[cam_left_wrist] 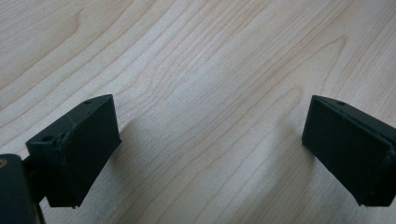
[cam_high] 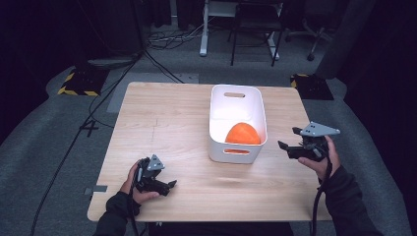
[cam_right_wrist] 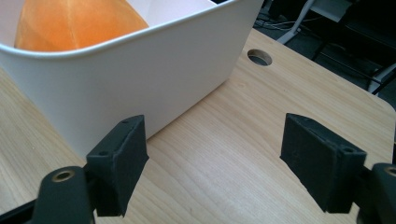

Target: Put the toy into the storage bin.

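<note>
A white bin (cam_high: 237, 98) stands on the wooden table (cam_high: 162, 123), right of centre, with an orange rounded object (cam_high: 242, 133) lying in its near end. The bin's wall (cam_right_wrist: 140, 79) and the orange object (cam_right_wrist: 70, 23) appear close up in the right gripper view. My right gripper (cam_high: 290, 138) hovers just right of the bin's near corner, pointing left toward it, jaws open and empty. My left gripper (cam_high: 169, 187) rests low over the table's front left, open with bare wood between its jaws (cam_left_wrist: 210, 140).
A round cable hole (cam_right_wrist: 259, 56) pierces the tabletop beyond the bin. Chairs and a desk frame (cam_high: 255, 29) stand on the carpet behind the table. Cables (cam_high: 98, 103) trail across the floor at left.
</note>
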The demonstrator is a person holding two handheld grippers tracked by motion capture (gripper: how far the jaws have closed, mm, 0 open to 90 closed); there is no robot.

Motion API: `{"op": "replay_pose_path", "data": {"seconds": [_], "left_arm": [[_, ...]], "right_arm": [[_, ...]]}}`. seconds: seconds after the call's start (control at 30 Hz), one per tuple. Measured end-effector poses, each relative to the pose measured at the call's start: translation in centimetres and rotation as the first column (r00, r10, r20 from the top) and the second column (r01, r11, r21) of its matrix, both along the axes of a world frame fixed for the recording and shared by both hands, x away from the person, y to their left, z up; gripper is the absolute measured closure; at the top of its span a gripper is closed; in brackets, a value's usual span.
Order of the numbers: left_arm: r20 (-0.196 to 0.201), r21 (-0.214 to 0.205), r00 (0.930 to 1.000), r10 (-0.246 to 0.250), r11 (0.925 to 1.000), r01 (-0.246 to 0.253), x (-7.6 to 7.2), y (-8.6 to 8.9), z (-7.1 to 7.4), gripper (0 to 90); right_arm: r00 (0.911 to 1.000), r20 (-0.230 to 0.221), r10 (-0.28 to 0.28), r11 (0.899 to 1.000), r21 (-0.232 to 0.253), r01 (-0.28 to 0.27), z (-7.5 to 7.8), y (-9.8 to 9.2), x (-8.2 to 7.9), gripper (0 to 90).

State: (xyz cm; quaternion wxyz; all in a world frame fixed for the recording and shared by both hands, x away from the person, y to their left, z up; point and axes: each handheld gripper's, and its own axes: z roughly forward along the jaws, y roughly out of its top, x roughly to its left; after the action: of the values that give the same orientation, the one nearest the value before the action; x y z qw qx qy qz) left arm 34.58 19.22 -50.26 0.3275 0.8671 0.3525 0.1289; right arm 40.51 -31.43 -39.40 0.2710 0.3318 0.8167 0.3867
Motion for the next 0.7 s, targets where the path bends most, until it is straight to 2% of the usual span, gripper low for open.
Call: {"op": "replay_pose_path", "data": {"seconds": [0.43, 0.7], "left_arm": [[0.000, 0.000, 1.0000, -0.001, 1.0000, 0.001, 0.0, 0.0, 0.0, 4.3], [0.000, -0.001, 1.0000, 0.000, 1.0000, 0.000, 0.0, 0.0, 0.0, 4.3]], "right_arm": [[0.9999, -0.016, -0.001, 1.000, -0.017, 0.000, -1.4, -0.4, -0.7, 22.8], [0.9984, -0.055, -0.005, 0.999, -0.039, 0.003, -3.1, -0.8, -0.9, 22.8]]}}
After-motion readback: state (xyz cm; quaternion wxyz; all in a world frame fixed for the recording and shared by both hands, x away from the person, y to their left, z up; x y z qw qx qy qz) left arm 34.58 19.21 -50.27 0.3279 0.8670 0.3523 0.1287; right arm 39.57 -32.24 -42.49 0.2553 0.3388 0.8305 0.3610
